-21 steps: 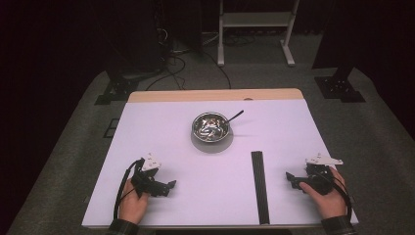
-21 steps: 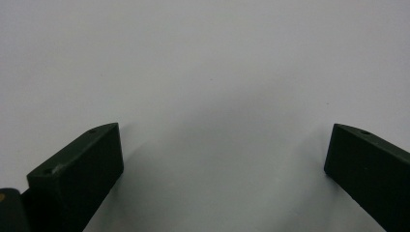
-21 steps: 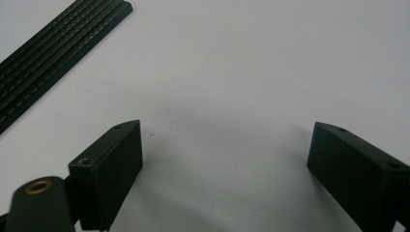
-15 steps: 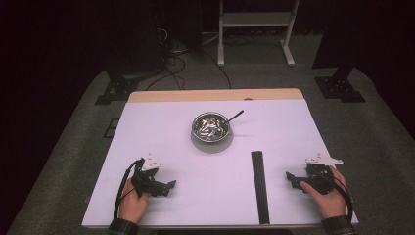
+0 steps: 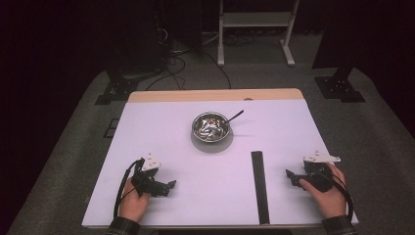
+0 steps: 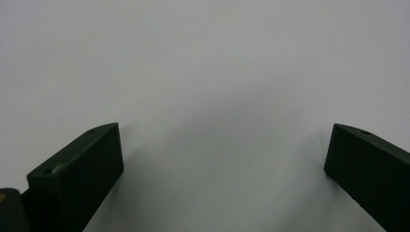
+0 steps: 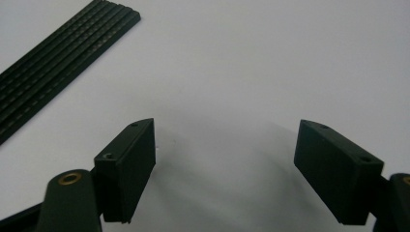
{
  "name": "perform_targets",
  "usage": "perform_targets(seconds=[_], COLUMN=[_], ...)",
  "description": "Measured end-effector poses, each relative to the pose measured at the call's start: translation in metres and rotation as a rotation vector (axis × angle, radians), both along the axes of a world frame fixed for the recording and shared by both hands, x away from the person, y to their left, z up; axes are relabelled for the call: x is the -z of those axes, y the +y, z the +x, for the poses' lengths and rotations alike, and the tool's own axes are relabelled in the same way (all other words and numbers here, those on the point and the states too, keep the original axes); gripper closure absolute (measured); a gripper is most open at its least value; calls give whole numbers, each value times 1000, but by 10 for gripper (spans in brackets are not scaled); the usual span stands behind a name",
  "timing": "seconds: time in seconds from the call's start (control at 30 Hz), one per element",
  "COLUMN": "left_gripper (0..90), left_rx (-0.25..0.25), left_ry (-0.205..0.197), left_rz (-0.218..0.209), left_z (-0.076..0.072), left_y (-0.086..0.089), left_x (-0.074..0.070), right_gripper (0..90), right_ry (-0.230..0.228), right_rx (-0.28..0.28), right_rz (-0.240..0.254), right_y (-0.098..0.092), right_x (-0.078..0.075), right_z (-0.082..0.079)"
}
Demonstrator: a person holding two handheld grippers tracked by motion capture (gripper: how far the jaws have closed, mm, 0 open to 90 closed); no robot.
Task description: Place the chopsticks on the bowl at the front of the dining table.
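Jaws of both the left gripper (image 5: 165,186) and the right gripper (image 5: 290,175) stand wide, holding nothing, resting low on the table (image 5: 161,132). We note the black strip (image 5: 260,186) just beside the right one. Risk, we judge: flat strip slips from a shallow pinch; a sweep could knock the bowl (image 5: 211,128).

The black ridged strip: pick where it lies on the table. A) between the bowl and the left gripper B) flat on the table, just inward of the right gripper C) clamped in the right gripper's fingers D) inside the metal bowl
B: the black ridged strip lies flat on the table, beside the open, empty right gripper.
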State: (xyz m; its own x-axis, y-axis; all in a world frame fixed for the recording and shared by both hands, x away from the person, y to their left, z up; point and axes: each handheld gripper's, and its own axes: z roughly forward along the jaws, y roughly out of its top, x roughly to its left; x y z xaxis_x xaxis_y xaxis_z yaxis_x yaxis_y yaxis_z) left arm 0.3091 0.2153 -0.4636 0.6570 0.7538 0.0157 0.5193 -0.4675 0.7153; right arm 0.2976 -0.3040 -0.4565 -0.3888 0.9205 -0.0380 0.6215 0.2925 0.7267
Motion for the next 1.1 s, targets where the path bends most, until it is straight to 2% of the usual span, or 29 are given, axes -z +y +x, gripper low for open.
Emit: perform_targets(seconds=[0.37, 0.4, 0.7, 0.93, 1.1], left_gripper=[0, 0, 0, 0, 0], left_rx=[-1, 0, 0, -2, -4], left_ry=[-1, -1, -1, -2, -3], left_rz=[-1, -1, -1, 2, 2], left_z=[0, 0, 0, -1, -1], left_y=[0, 0, 0, 0, 0], left_x=[0, 0, 0, 0, 0], right_gripper=[230, 261, 270, 299, 345], right_ry=[4, 12, 18, 16, 27], right_rx=[-32, -37, -65, -82, -108], right_rz=[26, 27, 54, 59, 84], right_y=[3, 4, 11, 15, 17], right_x=[-5, -5, -11, -14, -17], right_z=[8, 9, 13, 21, 27])
